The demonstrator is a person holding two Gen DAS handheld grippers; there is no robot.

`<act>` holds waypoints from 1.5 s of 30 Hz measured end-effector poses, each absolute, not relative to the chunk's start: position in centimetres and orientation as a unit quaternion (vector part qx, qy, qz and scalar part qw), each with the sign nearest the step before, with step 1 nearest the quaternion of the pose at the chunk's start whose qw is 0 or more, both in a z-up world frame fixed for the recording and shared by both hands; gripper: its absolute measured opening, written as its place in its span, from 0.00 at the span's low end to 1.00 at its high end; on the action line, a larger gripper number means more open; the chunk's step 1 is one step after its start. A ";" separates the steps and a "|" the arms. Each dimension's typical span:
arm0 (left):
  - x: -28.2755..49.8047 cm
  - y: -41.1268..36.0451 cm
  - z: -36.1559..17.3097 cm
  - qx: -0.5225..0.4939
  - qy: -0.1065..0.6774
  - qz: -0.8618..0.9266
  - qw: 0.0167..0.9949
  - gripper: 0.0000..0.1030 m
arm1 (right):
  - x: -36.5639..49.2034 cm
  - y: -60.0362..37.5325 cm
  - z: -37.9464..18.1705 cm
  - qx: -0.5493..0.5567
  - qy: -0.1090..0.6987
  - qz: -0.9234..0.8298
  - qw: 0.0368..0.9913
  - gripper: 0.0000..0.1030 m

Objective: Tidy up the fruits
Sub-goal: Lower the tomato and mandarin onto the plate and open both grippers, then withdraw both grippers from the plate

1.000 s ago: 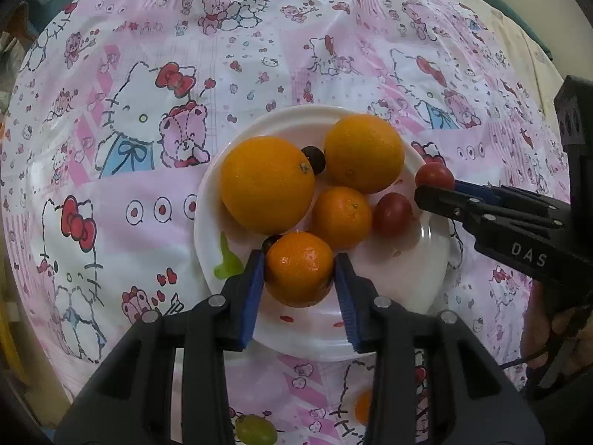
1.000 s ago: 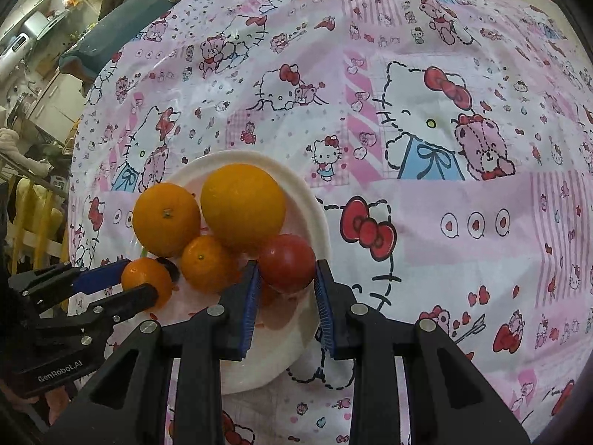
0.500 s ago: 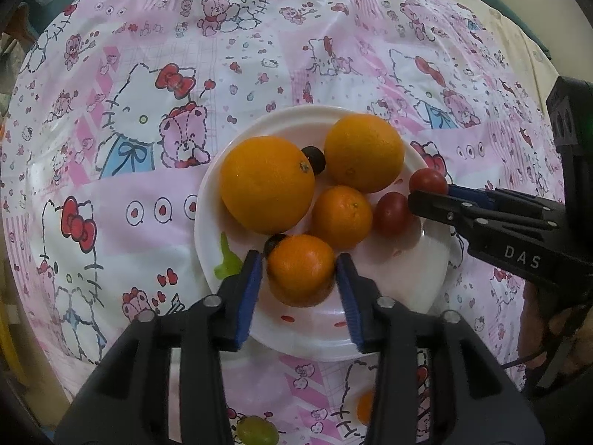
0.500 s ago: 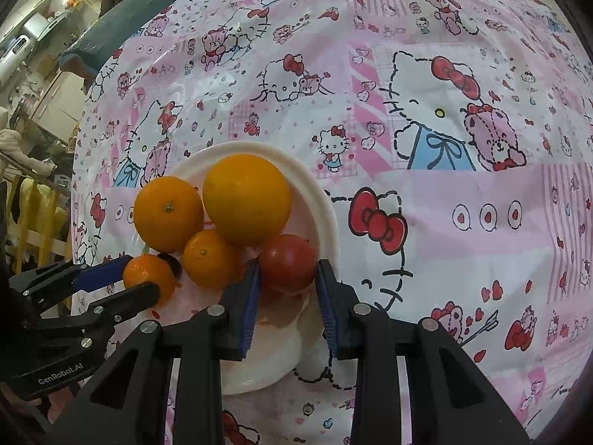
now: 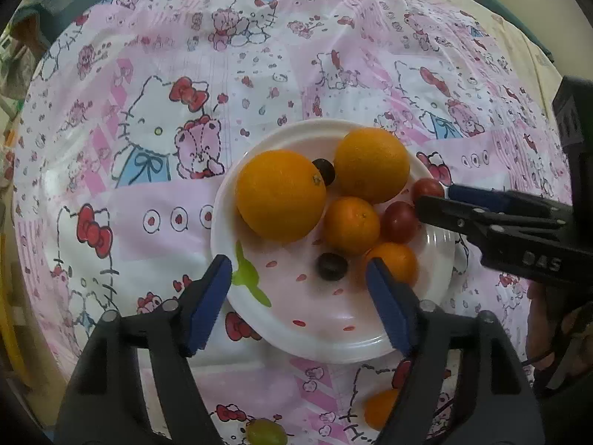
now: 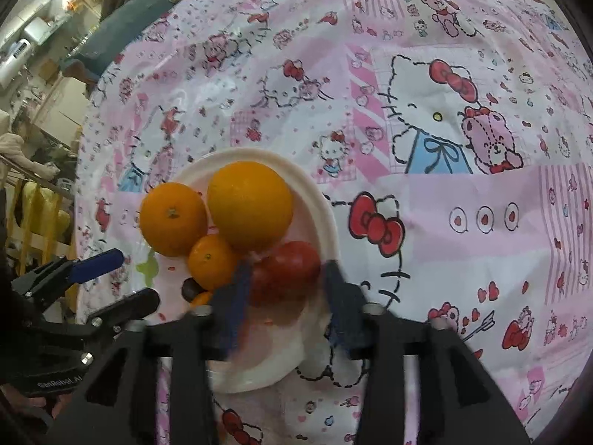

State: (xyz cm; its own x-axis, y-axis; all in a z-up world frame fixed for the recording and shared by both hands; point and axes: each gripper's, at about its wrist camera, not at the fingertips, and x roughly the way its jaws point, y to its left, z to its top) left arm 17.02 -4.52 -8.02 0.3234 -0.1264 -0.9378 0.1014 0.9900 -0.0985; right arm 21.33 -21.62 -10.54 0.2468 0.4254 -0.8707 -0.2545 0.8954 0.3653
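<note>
Both grippers' fingers have just spread, releasing fruit onto the plate [image 5: 370, 341].
The loose tangerine [image 5: 394, 263] beside the left gripper [image 5: 300, 296] may roll off; the right gripper [image 6: 285, 296] could nudge its tomato [image 6: 292, 270].

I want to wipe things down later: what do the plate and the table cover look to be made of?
The plate looks like glossy white plastic or melamine, with soft highlights and printed motifs; it could be glazed ceramic. The table cover looks like thin shiny plastic sheeting, going by its wrinkles and glare over the cartoon print.
</note>
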 end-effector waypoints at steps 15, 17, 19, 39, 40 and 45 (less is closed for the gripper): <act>16.5 -3.6 -6.9 -0.025 0.555 -0.058 0.829 0.71 | 20.8 -21.9 -8.4 0.066 0.540 0.215 0.811 0.79; 16.4 -3.4 -6.7 -0.030 0.550 -0.056 0.833 0.71 | 20.7 -22.0 -8.0 0.069 0.535 0.215 0.814 0.80; 16.2 -3.3 -6.3 -0.030 0.543 -0.053 0.838 0.71 | 20.5 -22.1 -7.6 0.074 0.531 0.215 0.816 0.80; 10.5 -1.0 -1.7 -0.015 0.477 0.003 0.879 0.71 | 14.0 -24.3 -2.8 0.105 0.488 0.207 0.841 0.81; 10.1 -0.7 -1.6 -0.018 0.477 0.005 0.879 0.71 | 13.7 -24.3 -2.6 0.105 0.486 0.204 0.843 0.81; 8.2 0.5 -0.9 -0.031 0.467 0.021 0.883 0.71 | 11.5 -24.4 -1.7 0.111 0.473 0.199 0.851 0.81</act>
